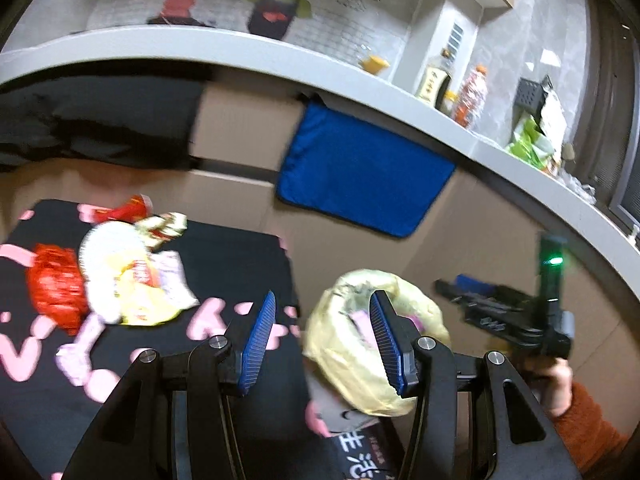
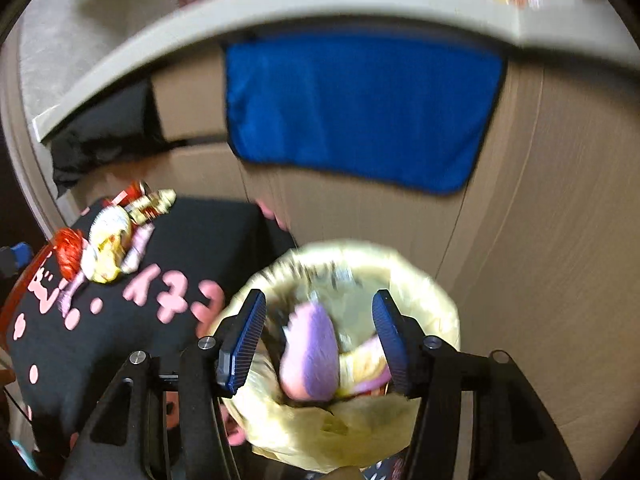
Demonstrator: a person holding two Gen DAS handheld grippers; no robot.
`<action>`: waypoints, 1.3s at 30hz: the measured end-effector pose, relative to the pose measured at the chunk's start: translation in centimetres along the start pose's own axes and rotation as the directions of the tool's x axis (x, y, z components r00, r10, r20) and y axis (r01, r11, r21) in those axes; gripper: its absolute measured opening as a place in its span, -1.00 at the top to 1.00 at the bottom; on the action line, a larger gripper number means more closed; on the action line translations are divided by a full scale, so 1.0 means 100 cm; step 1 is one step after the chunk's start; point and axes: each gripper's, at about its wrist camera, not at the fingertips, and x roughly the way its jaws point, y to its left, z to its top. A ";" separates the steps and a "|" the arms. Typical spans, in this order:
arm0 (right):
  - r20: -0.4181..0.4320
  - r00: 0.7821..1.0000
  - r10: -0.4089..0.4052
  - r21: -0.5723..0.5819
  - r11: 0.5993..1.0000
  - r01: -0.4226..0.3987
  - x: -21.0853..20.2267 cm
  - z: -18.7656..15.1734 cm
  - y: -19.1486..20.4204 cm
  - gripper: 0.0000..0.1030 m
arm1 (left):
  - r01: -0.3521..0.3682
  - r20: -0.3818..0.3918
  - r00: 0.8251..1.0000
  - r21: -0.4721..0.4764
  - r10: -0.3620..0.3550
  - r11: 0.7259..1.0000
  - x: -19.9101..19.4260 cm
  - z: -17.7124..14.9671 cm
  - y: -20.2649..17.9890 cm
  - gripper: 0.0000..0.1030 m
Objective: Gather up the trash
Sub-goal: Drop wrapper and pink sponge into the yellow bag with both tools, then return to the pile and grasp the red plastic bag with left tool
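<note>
A bin lined with a yellow bag stands beside a table with a black cloth. A purple wrapper lies inside the bin, below my right gripper, which is open and empty above the bin mouth. My left gripper is open and empty, over the table's right edge with the bin behind its right finger. A pile of wrappers lies on the cloth: red, yellow and white; it also shows in the right wrist view. The other gripper shows at right.
A blue cloth hangs from a grey counter over beige cabinet doors; it also shows in the right wrist view. Bottles and packets stand on the counter. A black bag hangs at left.
</note>
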 end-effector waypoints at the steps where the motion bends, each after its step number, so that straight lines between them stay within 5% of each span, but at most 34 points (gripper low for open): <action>1: 0.030 1.000 -0.002 -0.013 1.000 0.002 -0.009 0.005 0.009 -0.10 | -0.012 0.011 1.000 -0.004 0.012 1.000 -0.008 0.000 0.005 0.02; 9: 0.132 0.986 0.106 -0.064 0.993 -0.098 -0.044 0.027 0.077 -0.22 | -0.170 0.089 0.980 -0.068 0.176 0.983 -0.069 -0.003 0.072 0.02; 18: 0.160 0.957 0.244 -0.175 0.961 -0.216 -0.033 0.027 0.161 -0.22 | -0.329 0.083 0.932 -0.217 0.353 0.919 -0.099 -0.020 0.167 0.02; 22: 0.154 0.961 0.229 -0.214 0.958 -0.194 -0.020 0.026 0.189 -0.22 | -0.367 0.036 0.921 -0.260 0.388 0.893 -0.083 -0.032 0.199 0.02; 29: 0.093 0.957 0.276 -0.213 0.944 -0.252 0.014 0.017 0.206 -0.22 | -0.330 -0.031 0.940 -0.330 0.339 0.884 -0.028 -0.042 0.248 0.02; 39: 0.030 0.968 0.251 -0.228 0.944 -0.238 0.055 0.006 0.211 -0.22 | -0.367 -0.073 0.923 -0.463 0.378 0.807 0.029 -0.026 0.301 0.02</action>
